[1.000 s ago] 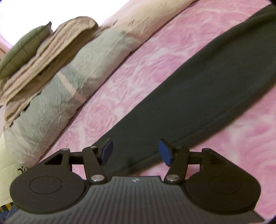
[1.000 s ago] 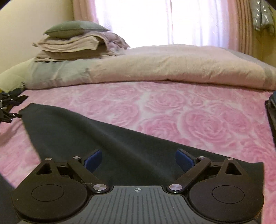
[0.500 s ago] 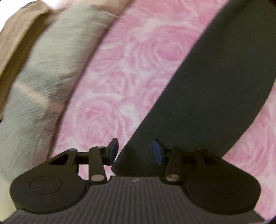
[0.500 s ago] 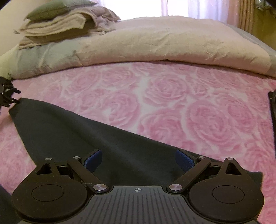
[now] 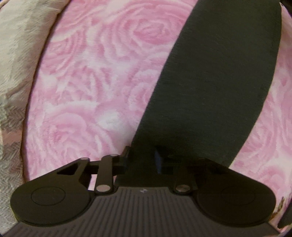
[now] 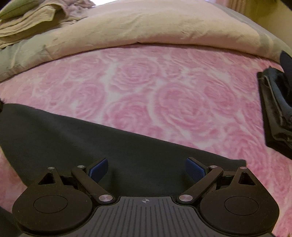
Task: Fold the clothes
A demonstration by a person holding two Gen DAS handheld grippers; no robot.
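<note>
A dark garment (image 5: pixel 215 87) lies flat as a long band on the pink rose-patterned bed cover (image 5: pixel 94 91). My left gripper (image 5: pixel 141 158) is low over its near end, the jaws partly closed with the cloth's edge between them; a firm grip is not clear. In the right wrist view the same garment (image 6: pixel 109 145) stretches from the left edge to under my right gripper (image 6: pixel 146 168), which is open, its blue pads (image 6: pixel 98 169) wide apart above the cloth.
A rolled beige and grey duvet (image 6: pixel 146 31) lies along the far side of the bed, with folded blankets and a green pillow (image 6: pixel 27 16) at the far left. A folded dark stack of clothes (image 6: pixel 275 109) sits at the right edge.
My left gripper has dropped toward the garment's end and its jaws have narrowed around the cloth edge. The right gripper has tilted down closer to the bed and stayed open.
</note>
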